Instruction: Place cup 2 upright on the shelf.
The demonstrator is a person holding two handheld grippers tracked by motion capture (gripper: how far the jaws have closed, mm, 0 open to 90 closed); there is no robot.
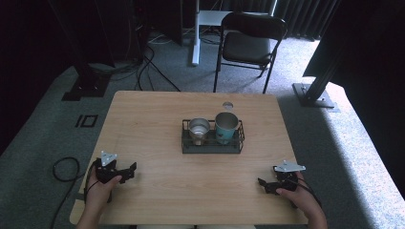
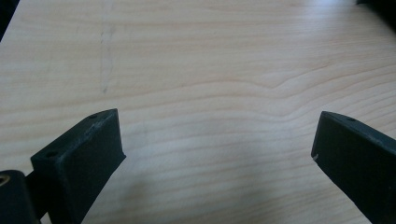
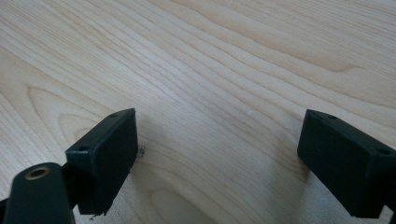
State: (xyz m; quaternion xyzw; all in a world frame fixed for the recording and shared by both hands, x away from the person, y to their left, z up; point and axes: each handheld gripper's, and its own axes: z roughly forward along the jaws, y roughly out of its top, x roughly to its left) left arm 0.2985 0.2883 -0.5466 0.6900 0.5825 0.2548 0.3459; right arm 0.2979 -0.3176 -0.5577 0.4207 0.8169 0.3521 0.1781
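Note:
A black wire basket [image 1: 187, 143] stands in the middle of the wooden table [image 1: 143, 119]. Inside it a steel cup [image 1: 198, 130] is on the left and a teal cup [image 1: 226, 127] on the right, both upright. My left gripper [image 1: 128, 172] rests on the table near the front left, held by a hand, and it is open with bare wood between its jaws [image 2: 219, 135]. My right gripper [image 1: 264, 185] rests near the front right, also open over bare wood [image 3: 219, 130]. Both grippers lie well short of the basket.
A small round mark or lid [image 1: 228, 105] lies on the table behind the basket. Beyond the far edge stand a black folding chair [image 1: 248, 43], a white desk leg [image 1: 195, 33], dark stands and floor cables [image 1: 143, 71].

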